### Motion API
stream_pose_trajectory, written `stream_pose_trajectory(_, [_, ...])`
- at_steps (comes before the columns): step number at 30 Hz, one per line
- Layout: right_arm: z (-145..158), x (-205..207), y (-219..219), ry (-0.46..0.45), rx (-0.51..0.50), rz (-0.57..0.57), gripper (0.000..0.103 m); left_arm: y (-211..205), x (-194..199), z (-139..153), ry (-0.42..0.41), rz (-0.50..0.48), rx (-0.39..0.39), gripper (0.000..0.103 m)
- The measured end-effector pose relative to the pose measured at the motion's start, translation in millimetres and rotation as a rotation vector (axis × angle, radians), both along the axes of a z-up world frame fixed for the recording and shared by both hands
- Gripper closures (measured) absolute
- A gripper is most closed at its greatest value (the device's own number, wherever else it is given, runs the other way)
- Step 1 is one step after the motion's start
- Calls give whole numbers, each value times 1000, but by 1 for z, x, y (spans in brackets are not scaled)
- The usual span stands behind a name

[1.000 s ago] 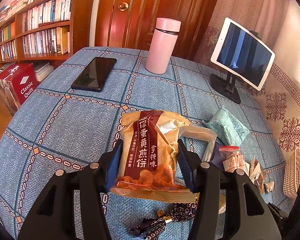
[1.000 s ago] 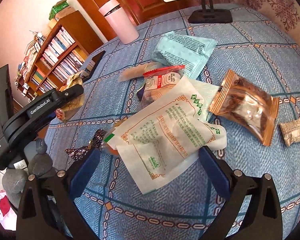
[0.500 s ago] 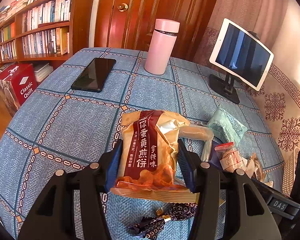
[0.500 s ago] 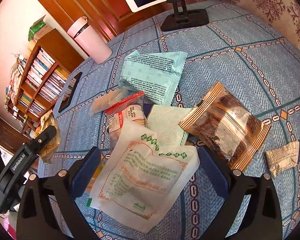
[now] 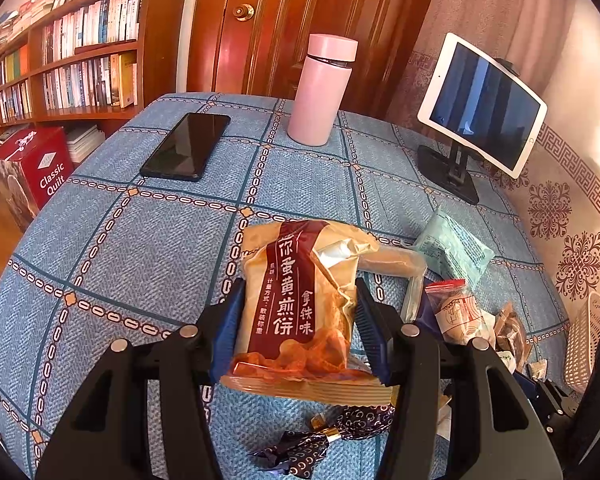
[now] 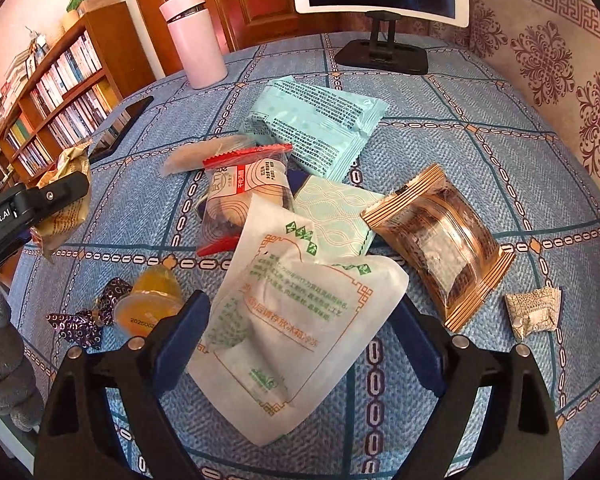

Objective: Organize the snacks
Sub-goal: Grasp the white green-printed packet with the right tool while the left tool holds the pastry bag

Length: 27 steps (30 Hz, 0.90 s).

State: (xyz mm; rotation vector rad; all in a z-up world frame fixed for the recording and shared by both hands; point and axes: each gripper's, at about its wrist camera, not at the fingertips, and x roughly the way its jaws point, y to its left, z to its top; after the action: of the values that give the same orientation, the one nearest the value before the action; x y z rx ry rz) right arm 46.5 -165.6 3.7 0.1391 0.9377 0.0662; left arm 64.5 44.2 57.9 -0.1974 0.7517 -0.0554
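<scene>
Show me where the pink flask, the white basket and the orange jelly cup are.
pink flask (image 5: 319, 96), left wrist view, middle of its body.
white basket (image 5: 586, 344), left wrist view, its lattice wall at the right edge.
orange jelly cup (image 6: 150, 304), right wrist view, its sealed lid.

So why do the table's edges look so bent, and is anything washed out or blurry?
Left wrist view: the fisheye lens bows the blue tablecloth and darkens the corners; sunlight glares off the torn foil of the orange snack bag. Right wrist view: same bulging, sharp focus; the white pouch looks bright but its print is still readable.
</scene>
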Motion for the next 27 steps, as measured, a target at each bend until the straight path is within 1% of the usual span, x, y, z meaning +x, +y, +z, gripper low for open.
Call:
stream_pose_trajectory(3, [0, 4, 6, -13, -16, 3, 16, 0, 0, 0, -2, -1, 0, 49])
stream_pose_trajectory(5, [0, 3, 10, -24, -48, 4, 22, 0, 0, 0, 0, 0, -2, 49])
stream_pose_trajectory(7, [0, -1, 12, -36, -66, 12, 34, 1, 0, 0, 2, 1, -4, 49])
stream_pose_trajectory(8, [1, -3, 12, -42, -76, 10, 37, 1, 0, 0, 3, 1, -4, 49])
stream_pose_trajectory(9, [1, -5, 11, -45, -80, 6, 43, 0, 0, 0, 4, 0, -5, 49])
stream_pose_trajectory(13, [6, -12, -1, -55, -43, -2, 63, -1, -1, 0, 1, -4, -3, 49])
stream_pose_trajectory(19, [20, -24, -16, -97, -13, -23, 70, -3, -1, 0, 0, -7, 1, 49])
stream_pose_trajectory(27, [27, -35, -21, -120, -10, -18, 71, -10, -3, 1, -8, -26, 8, 49])
